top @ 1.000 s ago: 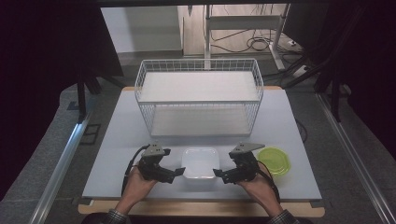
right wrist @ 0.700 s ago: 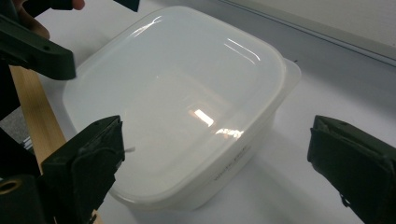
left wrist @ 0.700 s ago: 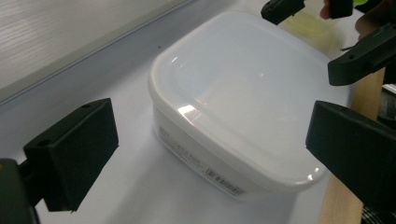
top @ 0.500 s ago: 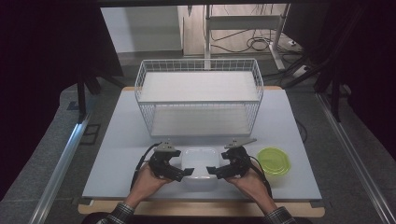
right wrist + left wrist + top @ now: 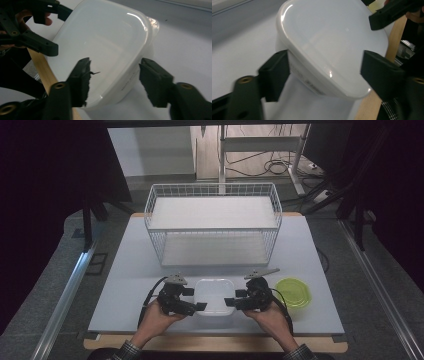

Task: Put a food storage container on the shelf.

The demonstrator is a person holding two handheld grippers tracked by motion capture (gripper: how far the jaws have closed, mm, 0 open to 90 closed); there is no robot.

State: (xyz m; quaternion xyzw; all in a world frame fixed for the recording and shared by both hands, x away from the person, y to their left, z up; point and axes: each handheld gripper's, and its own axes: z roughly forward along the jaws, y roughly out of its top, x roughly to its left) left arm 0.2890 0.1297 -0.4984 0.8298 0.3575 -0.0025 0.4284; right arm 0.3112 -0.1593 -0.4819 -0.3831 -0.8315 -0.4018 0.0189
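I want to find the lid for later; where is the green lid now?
In the high view the green lid lies flat on the table, near its front edge, just right of the right gripper and the white container.

The table (image 5: 125, 270) has a pale grey-blue top with a light wooden edge along its near side. A white wire basket (image 5: 214, 222) stands on it toward the far side, roughly centred. Near the front edge lies a white tub (image 5: 215, 295) (translucent, with rounded corners), resting flat on the top. Just to its right, apart from it, lies a round yellow-green lid (image 5: 294, 291), or possibly a shallow dish; the high view is too coarse to tell which.
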